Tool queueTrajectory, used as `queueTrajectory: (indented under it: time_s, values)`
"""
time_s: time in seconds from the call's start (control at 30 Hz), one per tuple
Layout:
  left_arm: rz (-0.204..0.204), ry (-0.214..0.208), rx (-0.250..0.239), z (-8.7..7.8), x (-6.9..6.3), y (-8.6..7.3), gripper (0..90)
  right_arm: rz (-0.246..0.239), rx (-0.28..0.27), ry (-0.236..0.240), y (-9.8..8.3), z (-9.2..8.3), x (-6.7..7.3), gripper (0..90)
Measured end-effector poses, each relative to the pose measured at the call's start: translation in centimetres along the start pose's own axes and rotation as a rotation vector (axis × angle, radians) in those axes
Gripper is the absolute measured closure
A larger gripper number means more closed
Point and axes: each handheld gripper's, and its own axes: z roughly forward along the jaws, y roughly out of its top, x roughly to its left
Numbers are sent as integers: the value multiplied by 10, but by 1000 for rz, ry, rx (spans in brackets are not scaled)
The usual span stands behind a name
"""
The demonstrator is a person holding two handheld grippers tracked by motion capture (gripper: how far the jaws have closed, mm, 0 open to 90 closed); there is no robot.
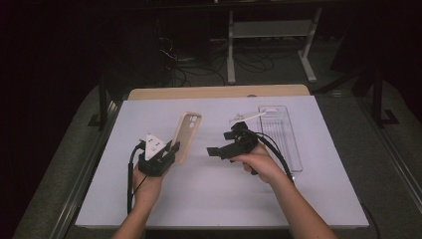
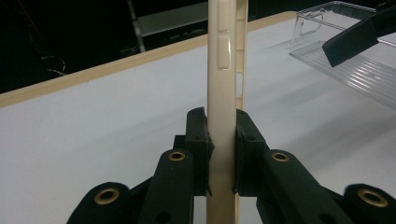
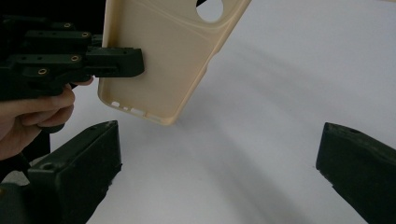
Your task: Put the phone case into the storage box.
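White bench (image 1: 209, 194) under all. At its right side a clear tray (image 1: 281, 134) — contents hard to make out. Phone case (image 1: 187, 135) held off the bench, long axis upright, camera hole topmost, pinched by left tongs (image 1: 171, 149). Right tongs (image 1: 215, 151) spread wide — beside the case.

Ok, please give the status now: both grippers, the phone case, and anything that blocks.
Left gripper shut on phone case, held above table. Right gripper open, empty, facing the case. Clear tray lies beyond, not in the way.
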Motion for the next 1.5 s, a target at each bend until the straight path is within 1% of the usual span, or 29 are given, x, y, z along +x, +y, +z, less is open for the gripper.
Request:
queueTrajectory:
  time_s: [0.17,0.2,0.23,0.4,0.43,0.47,0.5,0.53,0.57,0.67,0.73,0.8,0.83,0.93,0.97,1.0,1.07,1.13,1.17,1.2,1.27,1.3,1.33,1.37,1.4,1.43,1.47,1.5]
  values:
    - [5,1,1,0,-2,0,788,6,-10,13,-1,3,0,0]
    - [0,-1,-6,0,-3,0,788,9,-15,16,-2,3,0,0]
    - [4,-4,-5,0,-3,0,788,11,-25,20,-2,4,-1,0]
    - [10,-11,-9,1,-8,0,788,53,-72,54,-3,7,-1,0]
    - [5,-12,-14,1,-10,0,788,61,-81,63,-3,7,-1,0]
    - [9,-13,-10,1,-10,0,788,68,-87,70,-3,7,-1,0]
    - [7,-17,-16,2,-11,0,788,73,-92,74,-3,8,-1,0]
    - [17,-16,-10,1,-11,0,788,77,-95,78,-3,8,-1,0]
    - [10,-17,-10,1,-13,0,788,77,-101,84,-4,9,-1,0]
    - [20,-21,-19,2,-15,1,788,94,-108,99,-4,10,-2,0]
    - [13,-21,-20,2,-17,1,788,107,-115,109,-5,12,-1,0]
    - [25,-24,-17,2,-18,1,788,109,-125,119,-5,14,-1,0]
    - [20,-26,-19,2,-19,1,788,118,-126,125,-5,14,0,0]
    - [33,-27,-20,2,-20,1,788,137,-142,144,-5,16,0,0]
    - [64,-25,-6,1,-18,2,788,141,-146,150,-5,16,0,0]
    - [62,-25,-6,1,-19,2,788,146,-149,154,-5,17,0,0]
    - [46,-30,-16,2,-21,2,789,157,-156,160,-5,18,0,0]
    - [54,-33,-10,2,-22,2,788,168,-161,166,-5,18,-1,0]
    - [49,-35,-12,2,-23,2,788,171,-164,172,-6,19,-1,0]
    - [59,-36,-15,2,-24,2,788,174,-166,176,-6,19,-1,0]
    - [63,-39,-16,3,-25,2,788,188,-175,183,-6,20,-1,0]
    - [60,-41,-10,2,-26,2,788,193,-181,188,-6,20,-1,0]
    - [57,-44,-15,3,-27,2,788,194,-188,189,-6,20,-1,0]
    - [58,-45,-20,3,-28,2,788,195,-191,189,-6,20,-1,0]
    - [62,-47,-14,3,-28,2,788,206,-189,191,-6,20,-1,0]
    - [65,-47,-8,2,-29,2,788,206,-195,191,-6,20,-1,0]
    - [60,-50,-20,3,-30,2,788,209,-199,194,-6,20,-2,0]
    - [70,-53,-14,3,-30,2,789,214,-204,198,-6,20,-2,0]
